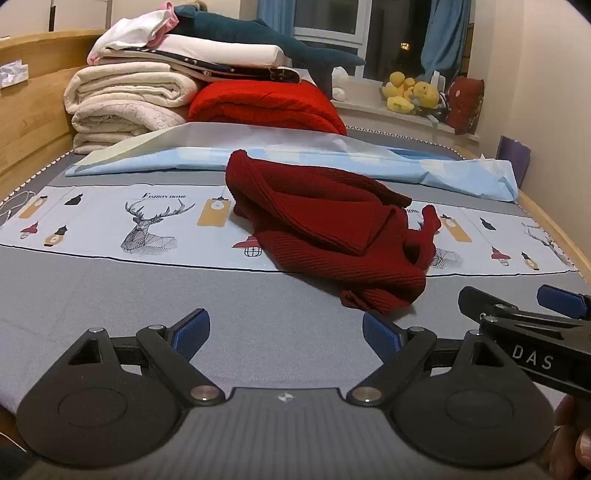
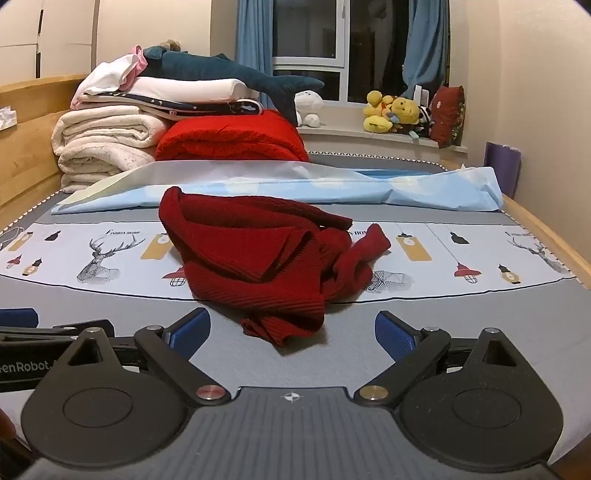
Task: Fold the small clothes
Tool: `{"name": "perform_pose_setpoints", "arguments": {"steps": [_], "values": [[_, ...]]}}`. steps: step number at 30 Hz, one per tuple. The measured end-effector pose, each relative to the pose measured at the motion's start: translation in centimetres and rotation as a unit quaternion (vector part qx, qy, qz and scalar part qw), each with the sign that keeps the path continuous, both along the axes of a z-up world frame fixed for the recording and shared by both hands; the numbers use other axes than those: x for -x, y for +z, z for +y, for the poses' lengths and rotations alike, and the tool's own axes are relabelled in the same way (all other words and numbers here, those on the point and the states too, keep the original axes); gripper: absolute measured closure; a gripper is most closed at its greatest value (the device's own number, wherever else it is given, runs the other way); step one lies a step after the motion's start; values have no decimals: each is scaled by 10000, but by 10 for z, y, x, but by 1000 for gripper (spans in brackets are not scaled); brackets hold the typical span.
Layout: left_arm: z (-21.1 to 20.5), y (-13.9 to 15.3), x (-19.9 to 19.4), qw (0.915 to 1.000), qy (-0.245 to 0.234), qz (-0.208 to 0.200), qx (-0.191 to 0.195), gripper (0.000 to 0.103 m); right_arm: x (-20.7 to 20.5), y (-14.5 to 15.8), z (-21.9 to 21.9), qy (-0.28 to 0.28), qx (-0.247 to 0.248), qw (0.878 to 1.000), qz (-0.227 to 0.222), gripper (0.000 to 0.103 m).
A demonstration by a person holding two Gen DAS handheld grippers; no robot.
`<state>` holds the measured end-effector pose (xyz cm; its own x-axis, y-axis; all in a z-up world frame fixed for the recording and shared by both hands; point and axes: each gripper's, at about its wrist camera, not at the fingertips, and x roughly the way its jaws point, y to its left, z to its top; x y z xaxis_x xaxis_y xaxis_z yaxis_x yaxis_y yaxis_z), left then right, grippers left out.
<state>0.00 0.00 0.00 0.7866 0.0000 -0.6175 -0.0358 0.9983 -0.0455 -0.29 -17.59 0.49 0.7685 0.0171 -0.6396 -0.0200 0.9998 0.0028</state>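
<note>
A dark red ribbed knit garment (image 1: 325, 229) lies crumpled on the bed, across the printed sheet band and the grey mattress; it also shows in the right wrist view (image 2: 258, 254). My left gripper (image 1: 286, 334) is open and empty, just short of the garment's near hem. My right gripper (image 2: 291, 334) is open and empty, with the hem lying just ahead between its fingers. The right gripper also shows at the right edge of the left wrist view (image 1: 517, 306). The left gripper shows at the left edge of the right wrist view (image 2: 44, 325).
A stack of folded white blankets (image 1: 125, 99), a red blanket (image 1: 266, 103) and a plush shark (image 1: 258, 33) sit at the bed's far end. A light blue sheet (image 1: 295, 155) lies behind the garment. Wooden bed rails (image 1: 26, 122) run along both sides. Plush toys (image 1: 413, 94) sit on the windowsill.
</note>
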Motion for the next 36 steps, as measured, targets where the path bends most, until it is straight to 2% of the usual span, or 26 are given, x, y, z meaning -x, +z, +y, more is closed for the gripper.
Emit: {"name": "perform_pose_setpoints", "arguments": {"steps": [36], "values": [[4, 8, 0, 10000, 3, -28, -10, 10, -5, 3, 0, -2, 32, 10000, 66, 8]]}}
